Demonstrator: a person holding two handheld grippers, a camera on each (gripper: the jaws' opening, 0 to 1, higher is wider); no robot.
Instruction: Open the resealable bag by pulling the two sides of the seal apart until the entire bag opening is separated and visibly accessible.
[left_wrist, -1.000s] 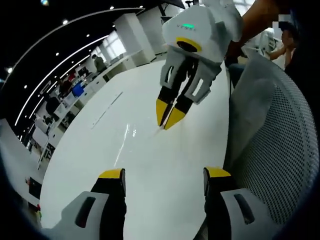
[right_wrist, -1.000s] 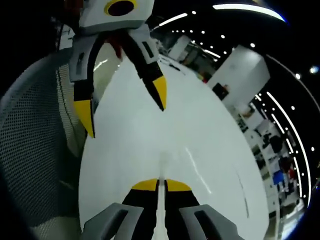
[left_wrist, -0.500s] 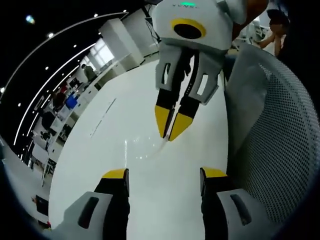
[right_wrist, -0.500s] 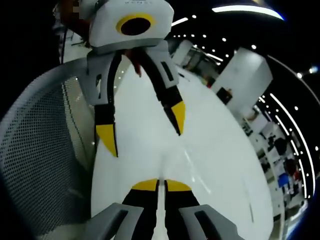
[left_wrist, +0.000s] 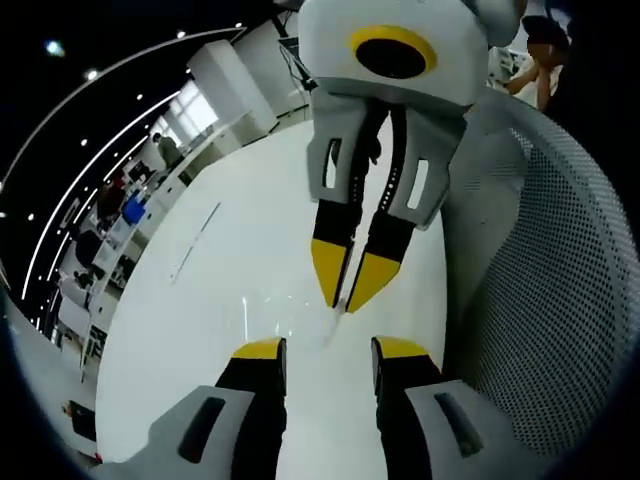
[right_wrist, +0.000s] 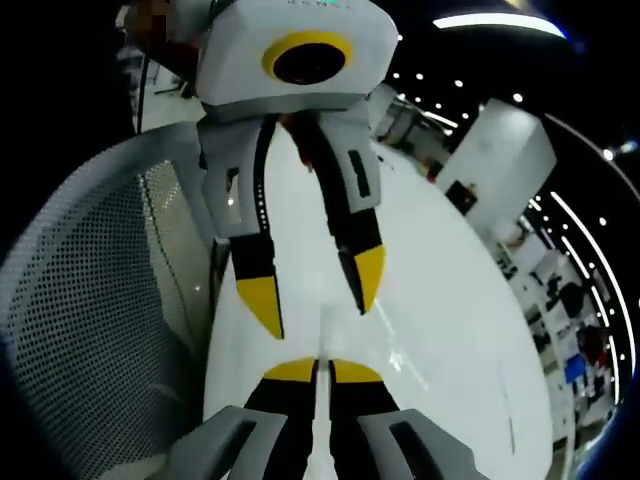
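Right tongs (right_wrist: 316, 370) reach forward over the white bench (right_wrist: 450, 300), jaws pinched on the thin clear edge of the resealable bag (right_wrist: 320, 345). Facing them tip to tip, the left tongs (right_wrist: 315, 295) slant down, jaws apart either side of that edge. A mesh chair back (left_wrist: 560, 300) stands alongside.

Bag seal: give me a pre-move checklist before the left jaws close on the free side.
1. Right gripper shut on the bag: ok, a thin clear edge sits between its jaws.
2. Left gripper open: ok.
3. Left gripper facing the right, near the bag edge: ok.
4. Free side between the left jaws: cannot tell, film too clear.
5. Seal already parted: cannot tell.
6. Mesh chair close beside both grippers: not ok, crowds the pull.
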